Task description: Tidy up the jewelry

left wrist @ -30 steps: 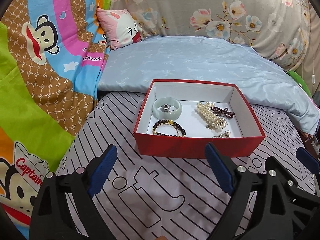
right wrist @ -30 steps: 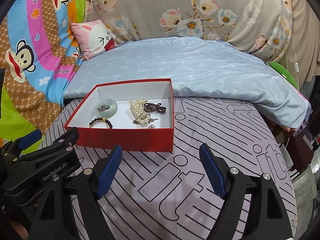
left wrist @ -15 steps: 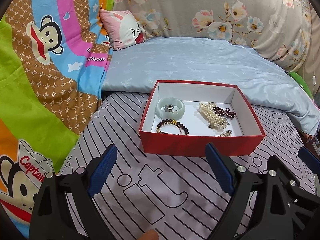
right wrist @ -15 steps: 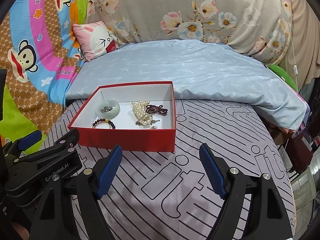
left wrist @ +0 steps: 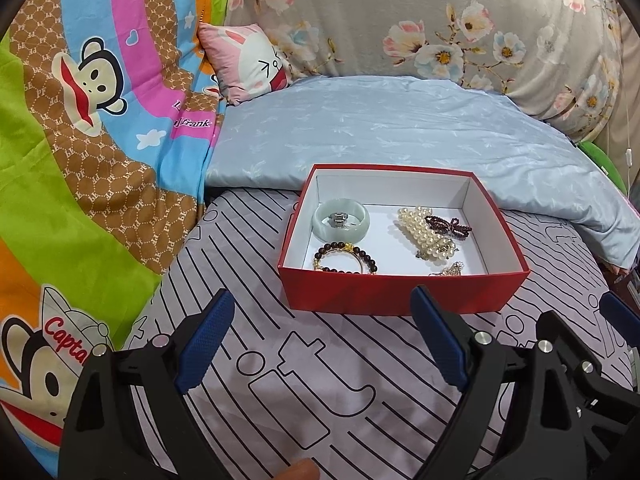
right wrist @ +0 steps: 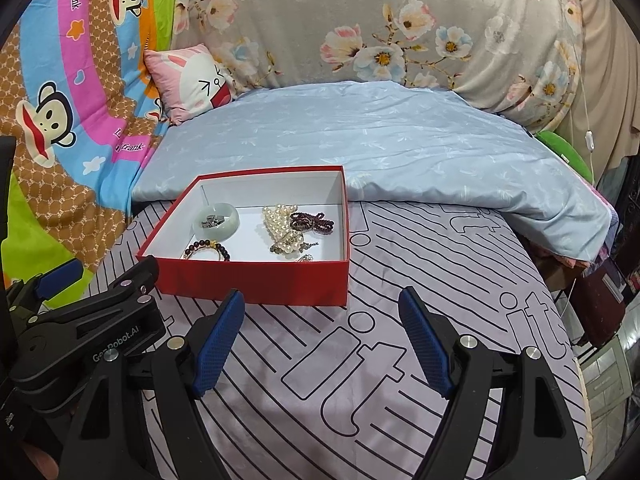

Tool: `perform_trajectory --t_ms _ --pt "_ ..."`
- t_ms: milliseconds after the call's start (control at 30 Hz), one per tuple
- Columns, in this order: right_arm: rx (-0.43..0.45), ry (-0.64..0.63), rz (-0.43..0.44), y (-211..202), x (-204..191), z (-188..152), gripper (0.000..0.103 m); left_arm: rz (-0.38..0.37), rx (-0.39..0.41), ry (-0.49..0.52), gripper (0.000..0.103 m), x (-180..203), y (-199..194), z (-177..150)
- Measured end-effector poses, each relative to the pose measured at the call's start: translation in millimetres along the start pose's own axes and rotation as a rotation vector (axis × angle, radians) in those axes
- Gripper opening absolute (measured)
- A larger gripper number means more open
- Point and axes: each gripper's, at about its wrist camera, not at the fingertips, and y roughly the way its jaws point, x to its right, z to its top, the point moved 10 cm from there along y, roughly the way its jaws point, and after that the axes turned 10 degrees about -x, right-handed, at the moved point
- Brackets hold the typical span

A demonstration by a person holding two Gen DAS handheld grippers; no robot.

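Both tongs hang side by side over the bed (left wrist: 320,392), tipped downward toward its lilac line-patterned sheet, and both stand wide apart with nothing between the blue pads. The left tongs (left wrist: 320,340) sit short of the red box (left wrist: 384,292), whose near wall lies just beyond the fingertips (left wrist: 208,332). The right tongs (right wrist: 320,336) aim more at bare sheet to the right of the box, and the left pair shows at the lower left edge of the right wrist view (its black frame overlaps the box's near left corner there).

The jewelry all lies inside the box, on its white floor: a pale green bangle (left wrist: 341,221) at the back left with a small silvery piece inside its ring, a dark beaded bracelet (left wrist: 346,259) with gold links in front of it, a bunch of pearls (left wrist: 426,233) in the middle, a dark red beaded piece (left wrist: 448,226) touching the pearls on the right, and a small gold item (left wrist: 450,270) half hidden behind the near wall. A light blue quilt (left wrist: 400,136) lies folded behind the box, with a pink cartoon pillow (left wrist: 248,64) at the back left.

Against the frame a second earlier, the box sits slightly farther right in the left wrist view; the spread of both tongs looks unchanged, and the jewelry lies as it did.
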Motion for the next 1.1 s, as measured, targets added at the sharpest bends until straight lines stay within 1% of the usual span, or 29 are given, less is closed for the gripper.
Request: perform_trajectory --t_ms 300,400,533,833,1100 --pt "-0.001 0.003 0.0 -0.5 1.1 0.0 0.078 0.013 0.009 0.022 0.087 2.1 -1.3 2.6" --pt "-0.002 0.007 -0.001 -1.3 3.9 0.1 0.079 0.016 0.007 0.021 0.088 2.1 -1.1 2.2" --pt "-0.004 0.01 -0.002 -0.8 5.0 0.2 0.079 0.029 0.007 0.014 0.091 0.4 -0.8 1.0" --pt "-0.004 0.009 -0.001 -0.8 4.6 0.2 0.079 0.036 0.007 0.013 0.091 -2.1 -0.5 -0.8" --pt "-0.003 0.008 -0.003 -0.7 4.8 -0.1 0.079 0.042 0.01 -0.01 0.091 -5.2 -1.5 -3.9"
